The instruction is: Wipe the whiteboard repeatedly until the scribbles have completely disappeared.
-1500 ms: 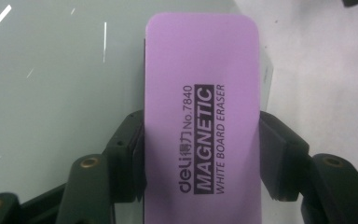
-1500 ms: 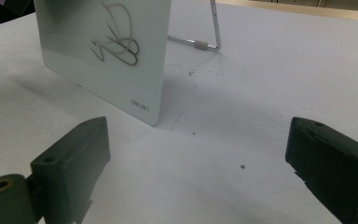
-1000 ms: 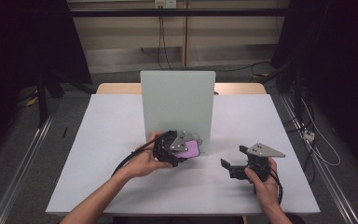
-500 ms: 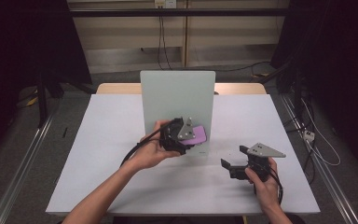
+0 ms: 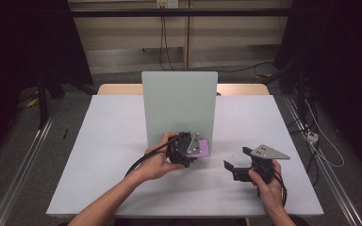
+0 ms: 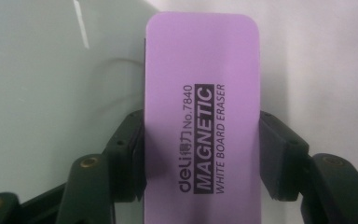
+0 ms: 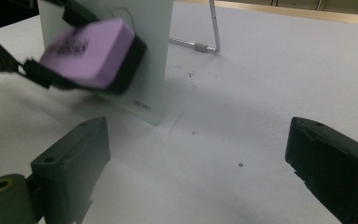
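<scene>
**Readable print on the eraser and the board**

The purple eraser (image 6: pixel 200 112) carries black print: "deli", Chinese characters, "No.7840", "MAGNETIC" in a black bar, and "WHITE BOARD ERASER". The upright whiteboard (image 7: pixel 156 56) shows a small "deli" mark near its bottom corner.

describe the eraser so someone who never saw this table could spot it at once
On the white table stands an upright pale whiteboard. At its lower right edge the left gripper clamps the eraser: a purple block with a black underside, printed "MAGNETIC WHITE BOARD ERASER", the one coloured thing there.
</scene>
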Demonstrator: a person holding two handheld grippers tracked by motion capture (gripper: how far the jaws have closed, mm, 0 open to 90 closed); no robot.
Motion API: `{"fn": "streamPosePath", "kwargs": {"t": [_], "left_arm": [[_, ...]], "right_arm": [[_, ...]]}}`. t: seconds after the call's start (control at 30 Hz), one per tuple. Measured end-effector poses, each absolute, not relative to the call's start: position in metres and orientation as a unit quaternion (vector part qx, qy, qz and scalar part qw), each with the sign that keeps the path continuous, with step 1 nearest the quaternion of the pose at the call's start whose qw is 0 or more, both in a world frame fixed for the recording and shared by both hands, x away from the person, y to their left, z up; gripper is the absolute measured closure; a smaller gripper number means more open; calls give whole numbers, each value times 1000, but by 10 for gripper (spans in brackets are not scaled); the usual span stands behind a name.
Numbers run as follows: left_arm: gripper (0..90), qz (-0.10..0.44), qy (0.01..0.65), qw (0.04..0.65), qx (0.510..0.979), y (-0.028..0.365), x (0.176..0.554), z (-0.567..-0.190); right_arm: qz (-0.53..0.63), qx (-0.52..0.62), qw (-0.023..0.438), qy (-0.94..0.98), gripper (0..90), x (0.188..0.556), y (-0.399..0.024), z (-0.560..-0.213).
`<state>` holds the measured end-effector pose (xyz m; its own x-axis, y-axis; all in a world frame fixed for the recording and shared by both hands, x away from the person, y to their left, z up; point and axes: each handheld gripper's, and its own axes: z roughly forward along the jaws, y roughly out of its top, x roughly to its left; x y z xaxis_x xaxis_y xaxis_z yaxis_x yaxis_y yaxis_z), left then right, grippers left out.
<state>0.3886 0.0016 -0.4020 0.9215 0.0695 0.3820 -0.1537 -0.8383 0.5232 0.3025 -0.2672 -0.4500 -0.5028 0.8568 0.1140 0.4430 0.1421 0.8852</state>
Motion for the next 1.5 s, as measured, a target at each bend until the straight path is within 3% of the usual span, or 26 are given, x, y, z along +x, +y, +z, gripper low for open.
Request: {"fn": "streamPosePath", "kwargs": {"t": [0.3, 0.47, 0.9, 1.27, 1.5], "left_arm": [[412, 242, 4, 351, 904, 23, 395, -383], [412, 270, -56, 288, 917, 11, 386, -394], [412, 223, -91, 245, 939, -18, 371, -430], [412, 269, -26, 282, 921, 9, 384, -393], [412, 293, -7, 290, 911, 15, 384, -388]], "right_arm": [[475, 451, 215, 724, 62, 303, -266, -450], [476, 451, 215, 724, 62, 303, -266, -450], [478, 451, 217, 722, 62, 302, -267, -449], [477, 452, 216, 722, 62, 302, -267, -449], [477, 450, 217, 723, 62, 302, -267, -450]]}}
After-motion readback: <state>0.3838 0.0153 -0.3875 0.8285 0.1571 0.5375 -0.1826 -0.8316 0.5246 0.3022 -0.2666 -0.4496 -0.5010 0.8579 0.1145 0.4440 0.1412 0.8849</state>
